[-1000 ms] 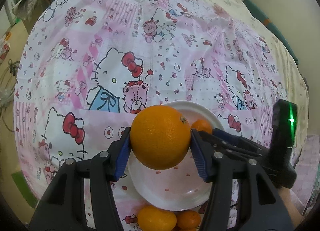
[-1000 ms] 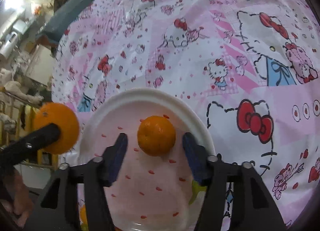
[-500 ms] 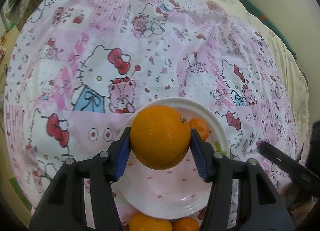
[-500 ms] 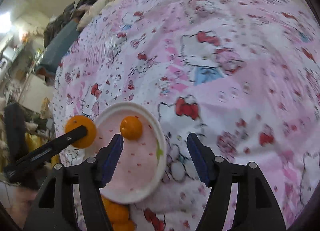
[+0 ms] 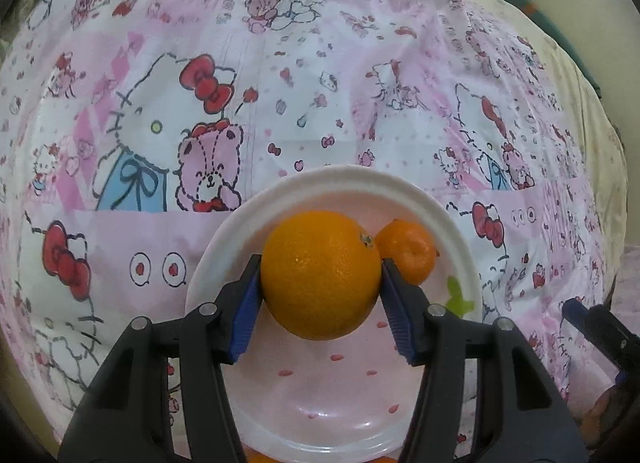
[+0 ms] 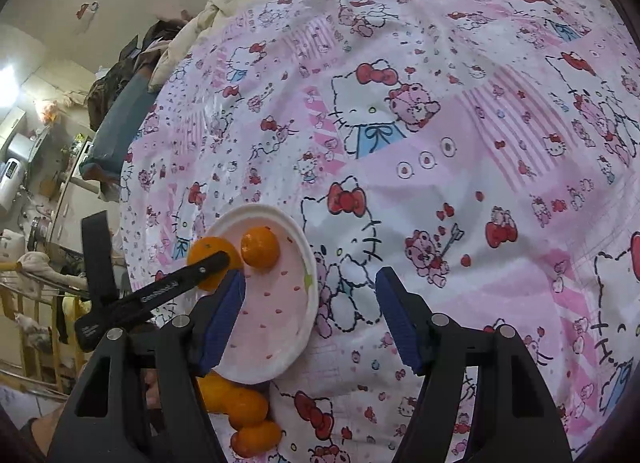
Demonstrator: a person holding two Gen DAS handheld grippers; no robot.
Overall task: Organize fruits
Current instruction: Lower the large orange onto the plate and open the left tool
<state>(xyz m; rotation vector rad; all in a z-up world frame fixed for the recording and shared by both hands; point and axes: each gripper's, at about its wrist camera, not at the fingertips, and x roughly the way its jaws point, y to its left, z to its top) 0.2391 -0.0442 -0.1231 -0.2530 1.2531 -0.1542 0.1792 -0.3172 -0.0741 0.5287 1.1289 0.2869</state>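
My left gripper is shut on a large orange and holds it just above the white plate. A small mandarin lies on the plate's far right side, close beside the orange. In the right wrist view the plate shows at lower left with the mandarin on it, and the left gripper holds the large orange over its left rim. My right gripper is open and empty, raised above the plate's right edge.
Several loose mandarins lie on the bed just in front of the plate. The pink Hello Kitty bedsheet covers the bed. Furniture and clutter stand beyond the bed's left edge.
My right gripper let go of the small mandarin on the plate and drew back and up. My left gripper moved the large orange forward and down over the plate.
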